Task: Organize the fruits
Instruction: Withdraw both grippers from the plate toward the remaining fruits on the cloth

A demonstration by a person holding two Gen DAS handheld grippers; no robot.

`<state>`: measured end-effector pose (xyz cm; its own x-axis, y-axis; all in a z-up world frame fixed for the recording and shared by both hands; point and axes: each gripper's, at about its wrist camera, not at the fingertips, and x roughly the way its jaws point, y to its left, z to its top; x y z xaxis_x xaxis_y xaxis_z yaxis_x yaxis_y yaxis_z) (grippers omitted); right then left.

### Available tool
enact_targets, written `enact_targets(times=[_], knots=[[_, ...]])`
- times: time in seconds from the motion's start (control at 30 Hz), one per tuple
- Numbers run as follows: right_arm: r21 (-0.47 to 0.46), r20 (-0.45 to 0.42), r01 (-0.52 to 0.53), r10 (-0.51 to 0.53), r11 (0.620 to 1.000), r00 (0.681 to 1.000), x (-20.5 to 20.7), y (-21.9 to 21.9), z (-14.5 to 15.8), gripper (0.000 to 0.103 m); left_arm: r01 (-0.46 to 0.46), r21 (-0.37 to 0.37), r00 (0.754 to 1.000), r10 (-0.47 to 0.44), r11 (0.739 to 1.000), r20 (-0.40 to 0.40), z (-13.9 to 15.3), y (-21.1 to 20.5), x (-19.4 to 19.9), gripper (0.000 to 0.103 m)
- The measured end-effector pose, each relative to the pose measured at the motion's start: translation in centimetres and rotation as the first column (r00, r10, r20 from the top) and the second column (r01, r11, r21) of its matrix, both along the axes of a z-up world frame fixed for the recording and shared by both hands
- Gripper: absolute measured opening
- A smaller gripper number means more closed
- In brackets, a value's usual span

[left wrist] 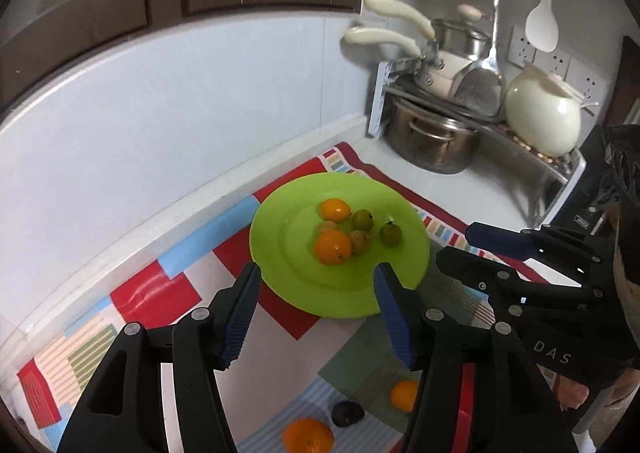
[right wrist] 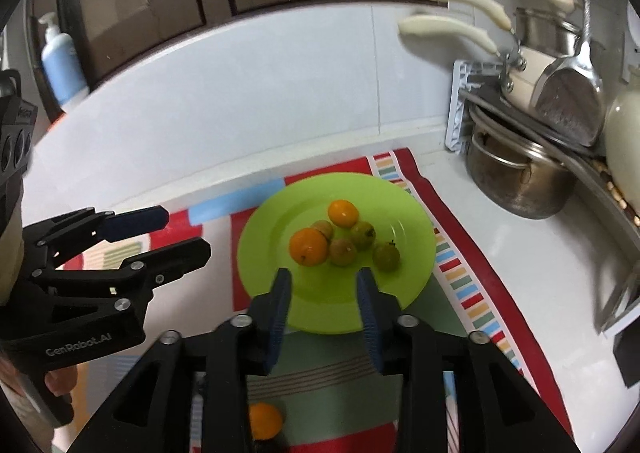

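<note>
**Six fruits plated, three still loose on the cloth**

Now both tools hang above the green plate (left wrist: 296,273), which sits on the patchwork cloth (left wrist: 160,293) covering the tabletop. The left gripper (left wrist: 316,277) has its jaws parted with nothing between them. The right gripper (right wrist: 323,283) has its jaws parted more narrowly, also with nothing between them.

On the plate, read left to right in the right wrist view, lie a large orange (right wrist: 308,246), two brownish fruits just beside it toward 3 o'clock, a smaller orange (right wrist: 343,213) at 12 o'clock of the cluster, and two green fruits (right wrist: 386,256) toward 4 o'clock. Off the plate, low in the left wrist view, wait an orange (left wrist: 308,435), a dark fruit (left wrist: 348,413) and another orange (left wrist: 404,395).

The step in hand looks like fetching the loose fruit. To do it well, I would drop each tool toward 6 o'clock, straddle one fruit across its widest part, and close gently, since round fruit rolls. Take the dark one last; its firmness I cannot tell.
</note>
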<state>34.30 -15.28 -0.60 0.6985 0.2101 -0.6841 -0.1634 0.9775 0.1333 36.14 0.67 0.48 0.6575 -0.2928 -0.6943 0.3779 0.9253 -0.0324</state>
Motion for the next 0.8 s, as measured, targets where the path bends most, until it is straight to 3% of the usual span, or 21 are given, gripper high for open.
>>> enact_targets(times=[0.5,0.8], knots=[[-0.006,0.09,-0.012,0.012,1.0,0.996,-7.0,2.4,2.4,0.044,-0.026,0.001,0.997,0.026,1.0,0.078,1.8,3.2,-7.0,0.071],[-0.02,0.047,-0.019,0.02,1.0,0.999,-9.3,3.8,1.0,0.044,-0.046,0.033,0.995,0.043,0.998,0.086,0.5,4.6,-10.1,0.077]])
